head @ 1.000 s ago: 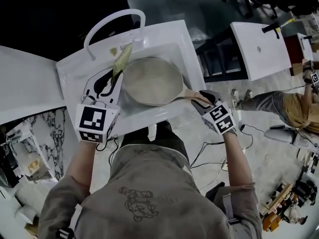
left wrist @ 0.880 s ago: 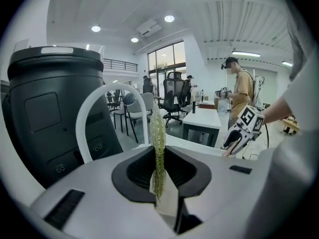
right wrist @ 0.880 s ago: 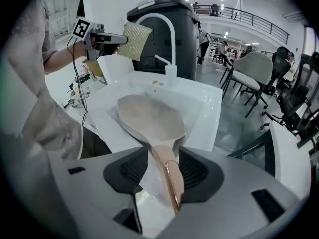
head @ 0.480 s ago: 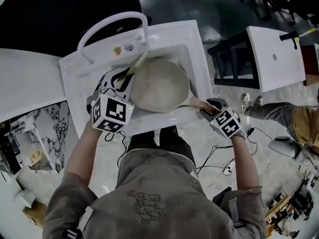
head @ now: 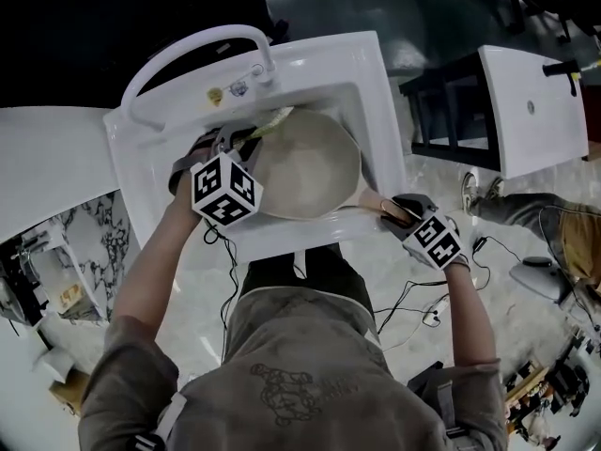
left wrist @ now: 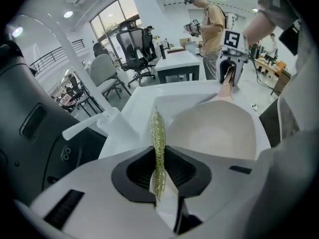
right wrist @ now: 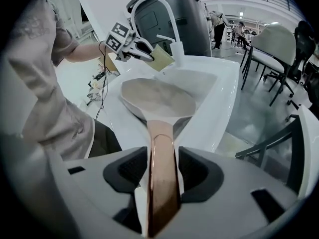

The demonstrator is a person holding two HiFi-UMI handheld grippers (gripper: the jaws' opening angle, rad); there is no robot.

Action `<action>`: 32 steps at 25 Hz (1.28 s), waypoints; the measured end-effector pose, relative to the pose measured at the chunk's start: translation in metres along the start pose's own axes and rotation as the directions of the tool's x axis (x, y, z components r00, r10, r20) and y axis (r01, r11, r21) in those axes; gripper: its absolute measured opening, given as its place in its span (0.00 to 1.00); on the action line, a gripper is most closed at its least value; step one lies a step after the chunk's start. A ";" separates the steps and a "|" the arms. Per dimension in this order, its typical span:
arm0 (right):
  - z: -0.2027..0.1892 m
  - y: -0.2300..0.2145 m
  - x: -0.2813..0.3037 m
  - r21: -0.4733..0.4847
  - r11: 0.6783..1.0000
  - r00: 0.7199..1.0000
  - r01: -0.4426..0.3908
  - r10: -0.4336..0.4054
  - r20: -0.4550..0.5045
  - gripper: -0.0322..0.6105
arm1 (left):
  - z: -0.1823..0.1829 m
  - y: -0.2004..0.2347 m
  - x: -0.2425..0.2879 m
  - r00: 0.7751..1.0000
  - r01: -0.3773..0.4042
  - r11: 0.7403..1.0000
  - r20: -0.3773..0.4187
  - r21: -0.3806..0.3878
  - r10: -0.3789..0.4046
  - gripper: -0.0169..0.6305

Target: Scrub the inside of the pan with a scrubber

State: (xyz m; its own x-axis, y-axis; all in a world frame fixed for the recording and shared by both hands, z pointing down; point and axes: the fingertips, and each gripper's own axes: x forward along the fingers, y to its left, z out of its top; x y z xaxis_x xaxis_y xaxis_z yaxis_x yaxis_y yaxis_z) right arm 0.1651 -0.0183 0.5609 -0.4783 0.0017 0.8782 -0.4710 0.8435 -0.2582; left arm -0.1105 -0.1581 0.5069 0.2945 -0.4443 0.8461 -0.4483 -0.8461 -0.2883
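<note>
A beige pan (head: 305, 163) lies in the white sink (head: 371, 73), its copper-coloured handle (right wrist: 160, 173) pointing toward the person. My right gripper (head: 399, 212) is shut on that handle at the sink's front right corner. My left gripper (head: 239, 139) is shut on a thin yellow-green scrubber (left wrist: 158, 148), held on edge at the pan's left rim. In the right gripper view the scrubber (right wrist: 162, 58) hangs just above the pan's (right wrist: 158, 97) far rim, close to the tap (right wrist: 169, 19).
A curved white tap (head: 192, 50) arches over the sink's back edge. A white counter (head: 47, 158) lies to the left, a dark frame and white table (head: 531, 106) to the right. Cables trail on the floor. Other people stand in the background.
My left gripper has carried the scrubber up from the sink's near left corner to the pan's left rim. The right gripper still grips the handle.
</note>
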 end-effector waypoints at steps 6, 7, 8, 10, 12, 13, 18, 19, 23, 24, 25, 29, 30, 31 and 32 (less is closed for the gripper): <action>0.001 0.002 -0.001 0.008 1.000 1.000 -0.011 0.011 0.014 0.33 | -0.015 -0.006 0.039 0.995 0.008 0.991 -0.100 0.134 0.006 0.13; 0.001 0.002 -0.001 0.011 1.000 1.000 -0.016 0.016 0.016 0.33 | -0.017 -0.008 0.046 0.993 0.017 0.987 -0.117 0.158 0.002 0.13; 0.002 0.003 -0.001 0.013 1.000 1.000 -0.023 0.022 0.017 0.33 | -0.018 -0.010 0.052 0.991 0.031 0.983 -0.132 0.179 -0.007 0.13; 0.002 0.003 -0.001 0.018 0.999 0.999 -0.037 0.036 0.014 0.33 | -0.021 -0.017 0.064 0.986 0.072 0.975 -0.164 0.211 -0.038 0.13; 0.002 0.003 -0.001 0.025 0.998 0.999 -0.052 0.051 0.008 0.33 | -0.023 -0.023 0.075 0.978 0.113 0.965 -0.199 0.239 -0.066 0.13; 0.001 0.003 0.000 0.026 0.998 0.998 -0.058 0.058 0.003 0.32 | -0.024 -0.025 0.080 0.974 0.127 0.959 -0.216 0.252 -0.073 0.13; -0.003 0.004 0.003 0.001 0.998 0.997 -0.058 0.058 -0.041 0.31 | -0.026 -0.027 0.102 0.961 0.141 0.936 -0.272 0.321 -0.051 0.13; -0.004 0.004 0.004 0.000 0.998 0.997 -0.056 0.056 -0.045 0.31 | -0.027 -0.026 0.105 0.958 0.141 0.931 -0.282 0.337 -0.043 0.13; -0.003 0.004 0.004 0.003 0.998 0.997 -0.061 0.061 -0.042 0.30 | -0.026 -0.031 0.115 0.947 0.147 0.896 -0.322 0.420 -0.004 0.13; -0.003 0.003 0.004 0.004 0.998 0.997 -0.062 0.062 -0.042 0.31 | -0.026 -0.033 0.117 0.944 0.149 0.885 -0.331 0.440 0.005 0.13; -0.003 0.003 0.004 0.004 0.998 0.997 -0.062 0.062 -0.042 0.31 | -0.026 -0.035 0.120 0.940 0.154 0.875 -0.342 0.459 0.014 0.13; -0.002 0.004 0.004 0.003 0.998 0.997 -0.059 0.059 -0.039 0.30 | -0.029 -0.046 0.128 0.915 0.203 0.847 -0.402 0.492 0.015 0.13; -0.002 0.004 0.004 0.003 0.998 0.998 -0.058 0.058 -0.038 0.30 | -0.030 -0.049 0.130 0.908 0.222 0.839 -0.419 0.497 0.008 0.13; -0.002 0.004 0.004 0.002 0.998 0.998 -0.056 0.056 -0.037 0.30 | -0.031 -0.052 0.132 0.901 0.241 0.829 -0.433 0.504 0.001 0.13; -0.002 0.004 0.004 0.001 0.998 0.998 -0.056 0.056 -0.036 0.30 | -0.032 -0.055 0.133 0.896 0.259 0.821 -0.445 0.509 -0.007 0.13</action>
State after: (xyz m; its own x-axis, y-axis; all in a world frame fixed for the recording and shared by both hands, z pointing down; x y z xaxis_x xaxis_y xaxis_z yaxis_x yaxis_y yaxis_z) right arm 0.1624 -0.0140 0.5645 -0.4768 0.0679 0.8764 -0.4445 0.8415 -0.3071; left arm -0.0735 -0.1608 0.6498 -0.1084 -0.2612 0.9592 0.1373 -0.9596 -0.2457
